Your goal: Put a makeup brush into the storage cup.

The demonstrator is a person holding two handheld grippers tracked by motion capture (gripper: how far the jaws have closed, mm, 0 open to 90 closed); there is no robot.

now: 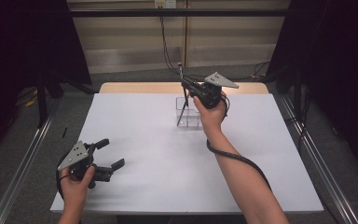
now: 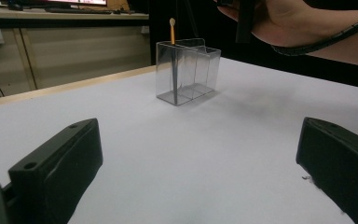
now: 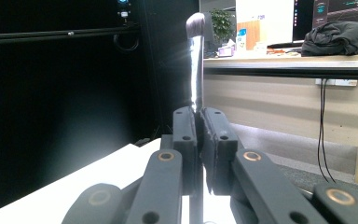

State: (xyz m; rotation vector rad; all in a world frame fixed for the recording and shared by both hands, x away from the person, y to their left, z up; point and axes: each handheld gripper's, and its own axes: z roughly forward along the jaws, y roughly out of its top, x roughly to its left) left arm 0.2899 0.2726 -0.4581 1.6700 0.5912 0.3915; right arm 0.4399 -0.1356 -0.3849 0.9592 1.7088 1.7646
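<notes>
Right gripper [image 3: 199, 122] jaws pinch a makeup brush [image 3: 196, 60], bristles at 12 o'clock, held above the clear divided holder [image 1: 188, 113]. Left gripper [image 1: 108, 156], jaws spread wide, rests at the table's [image 1: 168, 158] 8 o'clock. A second brush [image 2: 173, 56] stands inside the holder.

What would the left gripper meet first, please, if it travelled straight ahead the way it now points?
Probably the clear plastic compartment box, standing slightly left of centre ahead of the open left gripper; only bare white table lies between. Depth is uncertain, so it might just pass beside it.

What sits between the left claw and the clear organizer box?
Nothing: in the high view and the left gripper view only bare white table lies between the open left claw and the clear organizer box.
</notes>
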